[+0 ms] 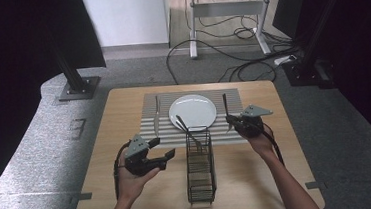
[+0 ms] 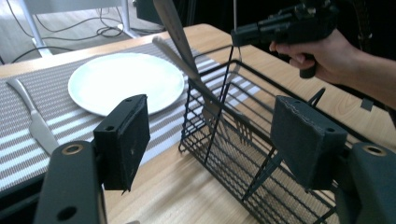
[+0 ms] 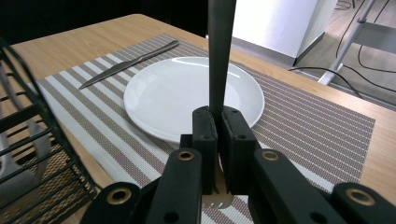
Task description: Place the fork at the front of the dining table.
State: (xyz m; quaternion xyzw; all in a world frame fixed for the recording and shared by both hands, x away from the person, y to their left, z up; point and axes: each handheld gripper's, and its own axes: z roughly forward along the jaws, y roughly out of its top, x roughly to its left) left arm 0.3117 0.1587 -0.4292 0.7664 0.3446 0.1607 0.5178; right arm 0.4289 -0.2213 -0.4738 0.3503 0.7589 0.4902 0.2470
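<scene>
Grey carpet, loose cables and a desk frame fill the top of the high view, and below them a wooden worktop (image 1: 130,189) sits mid-frame carrying a striped placemat (image 1: 166,136). A white plate (image 1: 192,111) lies at the centre of the mat, with a table knife (image 1: 157,116) flat on the stripes just to its left, laid as for a place setting.

Right of centre, the right gripper (image 1: 232,122) is clamped on the neck of a fork (image 3: 219,56). In the right gripper view the handle rises straight up between the closed jaws while the tines poke out low in the frame, just over the mat. Held this way, tines down beside the plate's right edge, the fork seems meant for the bare stretch of mat on the side opposite the knife, which would balance the setting.

A black wire cutlery basket (image 1: 200,168) stands on the bare wood at lower centre, short of the mat, and more cutlery (image 2: 182,46) leans in its far end, handles sticking up toward the plate so they are easy to pinch.

Left of the basket, the left gripper (image 1: 170,153) hangs with its jaws spread wide and nothing between them. In the left gripper view they frame the basket's near corner, likely placed to steady it or take the next piece.
</scene>
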